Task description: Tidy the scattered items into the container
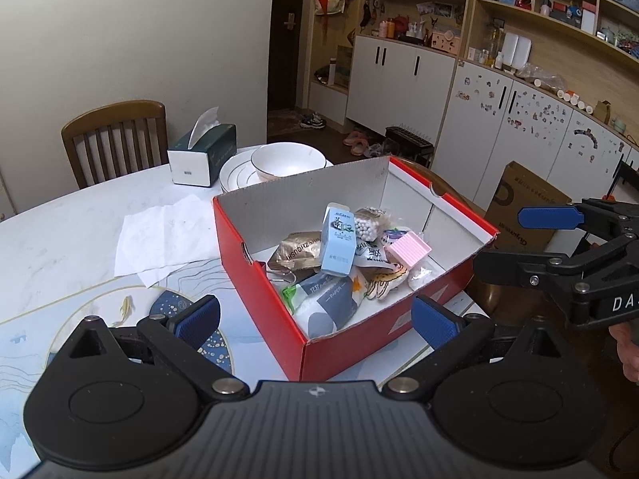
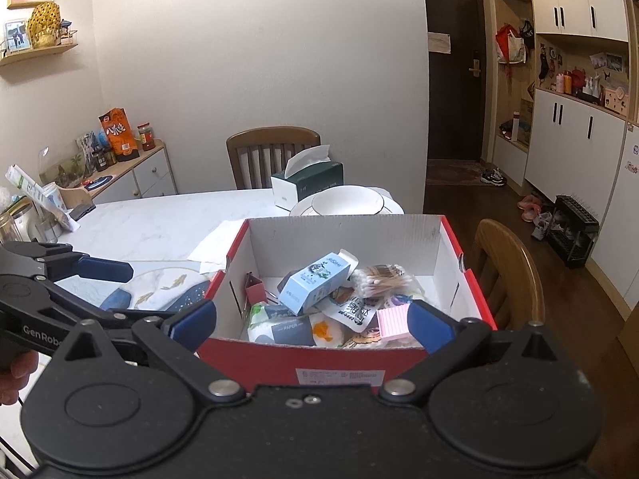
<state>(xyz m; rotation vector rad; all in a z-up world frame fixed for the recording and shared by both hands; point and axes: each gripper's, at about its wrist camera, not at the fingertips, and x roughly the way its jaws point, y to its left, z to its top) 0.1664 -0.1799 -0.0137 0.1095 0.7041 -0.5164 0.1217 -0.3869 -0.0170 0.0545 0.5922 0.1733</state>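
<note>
We hold both grippers just short of the red box point(image 1: 263, 279), which sits on the tabletop point(image 1: 72, 239) with one corner toward the left gripper point(image 1: 315, 317) and its labelled short wall facing the right gripper point(image 2: 311, 319). The fingers of both stand spread wide with nothing between them; the right pair is as wide as it goes. The items already lie inside the box in a loose heap: a pale blue carton point(image 2: 315, 283) leaning on top, a bag of cotton swabs point(image 2: 383, 277) toward the far wall, a pink ridged block point(image 2: 393, 322) near the right fingers, a tissue pack point(image 1: 327, 299) against the near wall and a pink binder clip point(image 2: 255, 289) by the left wall. From the right wrist view the box's long axis runs straight away from us, so that hand has the squarer line into it; from the left it lies diagonally, ahead and to the right. What we judge still loose on the tabletop is a crumpled sheet of white paper point(image 1: 159, 235) just beyond the box's left wall, nearer our left hand. A tissue box point(image 1: 201, 155) and stacked plates with a bowl point(image 1: 287, 161) stand past the far wall, leaving open tabletop to the left; on the right the box reaches the tabletop's edge, with a chair back point(image 2: 507, 263) close behind.
</note>
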